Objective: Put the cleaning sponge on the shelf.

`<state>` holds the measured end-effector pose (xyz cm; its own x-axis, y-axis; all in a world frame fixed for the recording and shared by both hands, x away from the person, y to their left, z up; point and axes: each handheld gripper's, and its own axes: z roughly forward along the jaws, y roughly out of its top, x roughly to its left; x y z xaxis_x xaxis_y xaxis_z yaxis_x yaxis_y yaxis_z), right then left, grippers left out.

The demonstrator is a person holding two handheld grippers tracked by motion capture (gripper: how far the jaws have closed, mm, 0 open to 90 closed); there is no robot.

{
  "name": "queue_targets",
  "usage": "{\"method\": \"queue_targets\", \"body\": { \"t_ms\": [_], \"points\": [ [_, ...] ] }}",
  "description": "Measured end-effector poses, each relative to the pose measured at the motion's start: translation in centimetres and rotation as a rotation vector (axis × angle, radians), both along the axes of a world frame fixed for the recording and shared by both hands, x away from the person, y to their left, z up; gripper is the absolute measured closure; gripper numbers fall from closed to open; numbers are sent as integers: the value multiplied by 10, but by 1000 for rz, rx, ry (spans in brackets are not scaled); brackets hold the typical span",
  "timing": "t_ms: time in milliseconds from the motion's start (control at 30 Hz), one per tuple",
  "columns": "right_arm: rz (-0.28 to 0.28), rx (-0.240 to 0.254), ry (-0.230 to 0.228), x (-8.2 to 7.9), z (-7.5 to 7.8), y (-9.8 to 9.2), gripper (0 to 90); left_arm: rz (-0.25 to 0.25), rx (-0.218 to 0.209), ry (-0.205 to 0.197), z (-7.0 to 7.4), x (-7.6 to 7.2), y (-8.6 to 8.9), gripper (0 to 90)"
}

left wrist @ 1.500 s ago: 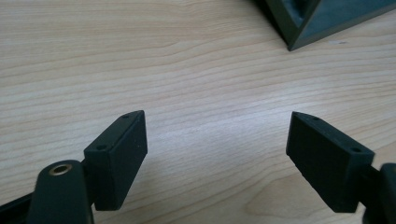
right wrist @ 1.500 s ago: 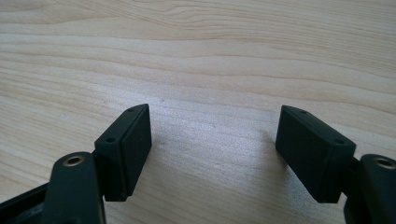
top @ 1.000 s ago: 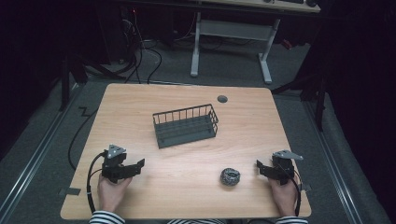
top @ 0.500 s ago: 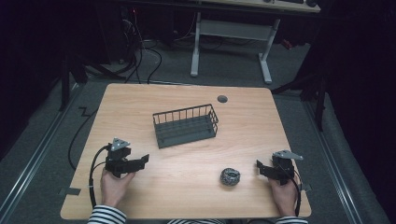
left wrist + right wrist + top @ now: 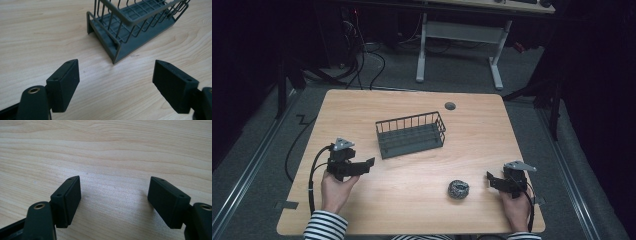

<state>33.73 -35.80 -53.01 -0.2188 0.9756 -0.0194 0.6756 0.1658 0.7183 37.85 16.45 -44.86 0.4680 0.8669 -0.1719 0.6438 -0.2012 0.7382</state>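
My left gripper (image 5: 366,164) hangs above the near left part of the wooden table (image 5: 362,110), held in my left hand (image 5: 336,192), and its jaws stand wide apart with nothing between them. It points toward the dark wire basket (image 5: 411,134), which sits upright near the middle of the table, a little toward the far side. In the left gripper view the basket (image 5: 132,27) lies just ahead of my 2 black jaws, its near short end closest to me, and it is apart from both pads, with bare wood between them and it. I can see nothing inside it. My right gripper (image 5: 492,179) rests low at the near right edge of the table in my right hand (image 5: 517,210), its jaws also spread, with only table grain (image 5: 110,152) between them in the right gripper view. A small grey ball of crumpled, scrubber-like material (image 5: 458,189) lies on the table just to the left of my right gripper, near but not touching it, and well apart from the basket. A round dark cable port (image 5: 450,106) sits in the tabletop near the far edge, beyond the basket.
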Motion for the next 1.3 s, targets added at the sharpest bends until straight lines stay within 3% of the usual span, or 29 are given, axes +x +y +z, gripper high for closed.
{"method": "queue_targets", "body": {
  "t_ms": [233,600,833,1067,1300],
  "points": [
    [1,0,0,0,0,0,267,-15,6,-6,17,12,-6,222],
    [1,0,0,0,0,0,267,-30,40,20,33,35,-18,225],
    [1,0,0,0,0,0,267,-33,53,32,39,50,-25,235],
    [2,0,0,0,0,0,266,-31,92,38,44,66,-34,247],
    [2,0,1,0,0,0,266,-14,122,52,41,80,-40,263]
  ]
}}
